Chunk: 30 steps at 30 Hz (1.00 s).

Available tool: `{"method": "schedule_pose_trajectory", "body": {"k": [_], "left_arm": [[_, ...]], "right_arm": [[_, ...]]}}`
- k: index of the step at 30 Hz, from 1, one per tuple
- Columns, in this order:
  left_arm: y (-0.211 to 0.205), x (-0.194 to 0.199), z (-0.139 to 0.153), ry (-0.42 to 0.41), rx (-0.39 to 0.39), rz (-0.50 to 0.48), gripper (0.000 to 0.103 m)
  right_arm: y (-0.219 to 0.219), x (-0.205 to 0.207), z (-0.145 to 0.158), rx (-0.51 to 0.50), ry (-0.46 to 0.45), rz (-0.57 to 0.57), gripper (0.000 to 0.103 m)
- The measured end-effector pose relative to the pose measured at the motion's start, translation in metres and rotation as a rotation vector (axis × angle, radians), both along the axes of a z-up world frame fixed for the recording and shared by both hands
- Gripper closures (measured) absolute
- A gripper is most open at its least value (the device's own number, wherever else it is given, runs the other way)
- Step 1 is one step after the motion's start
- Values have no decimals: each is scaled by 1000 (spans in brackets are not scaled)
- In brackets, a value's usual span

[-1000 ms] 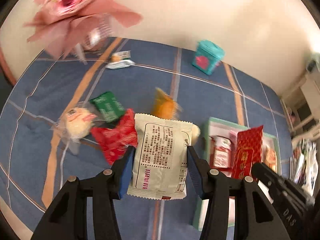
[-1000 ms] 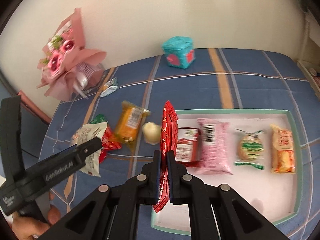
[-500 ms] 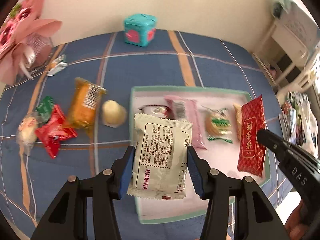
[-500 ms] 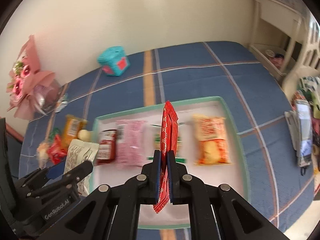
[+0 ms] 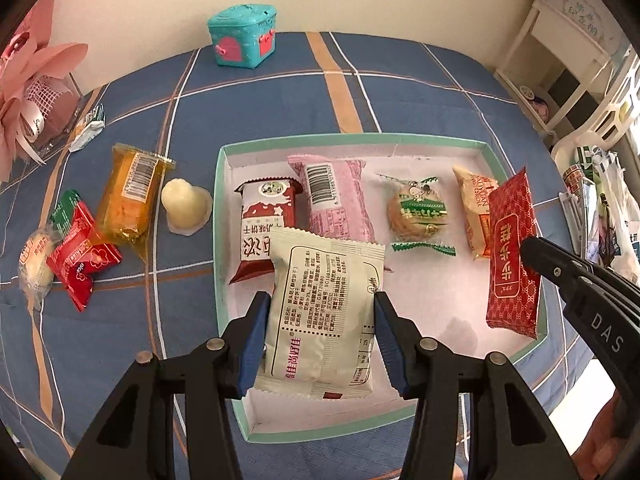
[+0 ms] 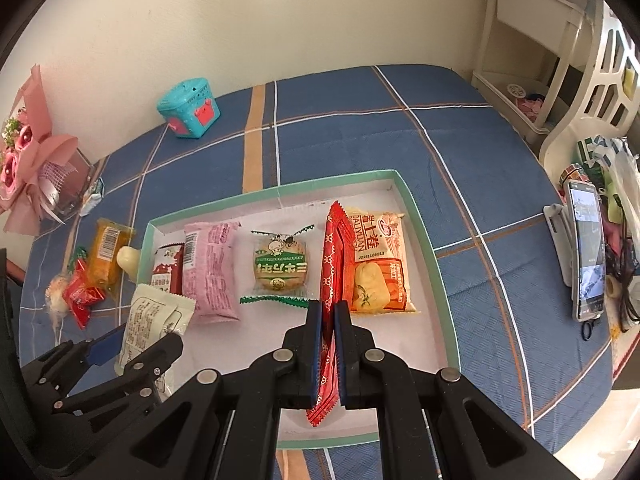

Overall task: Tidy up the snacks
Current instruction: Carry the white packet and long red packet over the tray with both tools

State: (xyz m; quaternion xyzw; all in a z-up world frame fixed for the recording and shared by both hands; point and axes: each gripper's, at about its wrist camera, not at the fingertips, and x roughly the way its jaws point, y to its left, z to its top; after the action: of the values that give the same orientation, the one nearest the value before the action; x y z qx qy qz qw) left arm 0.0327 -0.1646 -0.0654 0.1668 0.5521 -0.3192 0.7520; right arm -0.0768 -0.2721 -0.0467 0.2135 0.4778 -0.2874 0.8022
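Two black grippers, each with blue pads; left gripper (image 5: pixel 320 336) clamped on one cream packet (image 5: pixel 324 312), flat crinkled foil with printed text, held over the near-left part of the tray; right gripper (image 6: pixel 329 344) pinched tight on one red packet (image 6: pixel 334 280), thin, patterned, held on edge above the tray's near-right part.

One tray (image 5: pixel 218 208), shallow, rectangular, mint-green rim, white floor; inside, four packets in a row, left to right: one dark-red-and-white packet (image 5: pixel 266 216); one pink packet (image 5: pixel 334 200) with barcode, its corner lapping the dark-red one; one round biscuit (image 5: pixel 416 212) in clear wrap with green serrated ends; one orange-and-cream packet (image 6: pixel 376 264), glossy.

On the cloth left of the tray, five loose items: one pale jelly cup (image 5: pixel 186 206), domed, just beside the rim; one amber packet (image 5: pixel 130 196), translucent; one small red wrapper (image 5: pixel 82 256); one green wrapper (image 5: pixel 66 208), partly under the red; one round pastry (image 5: pixel 36 264) in clear film.

One tablecloth (image 5: pixel 280 92), blue woven fabric, white and orange stripes.

Far edge: one teal box (image 5: pixel 242 36), chest-shaped, pink clasps; one pink bouquet (image 6: pixel 28 160), paper-wrapped; one small white-green sachet (image 5: pixel 88 128) beside it.
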Motion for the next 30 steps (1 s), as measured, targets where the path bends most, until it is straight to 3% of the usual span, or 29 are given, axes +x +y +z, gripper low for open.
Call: {"method": "schedule_pose_trajectory", "body": {"k": [30], "left_arm": [[1,5,-33,53,91,22,50]], "right_arm": [[33,37,-35,12,128,115,96]]}}
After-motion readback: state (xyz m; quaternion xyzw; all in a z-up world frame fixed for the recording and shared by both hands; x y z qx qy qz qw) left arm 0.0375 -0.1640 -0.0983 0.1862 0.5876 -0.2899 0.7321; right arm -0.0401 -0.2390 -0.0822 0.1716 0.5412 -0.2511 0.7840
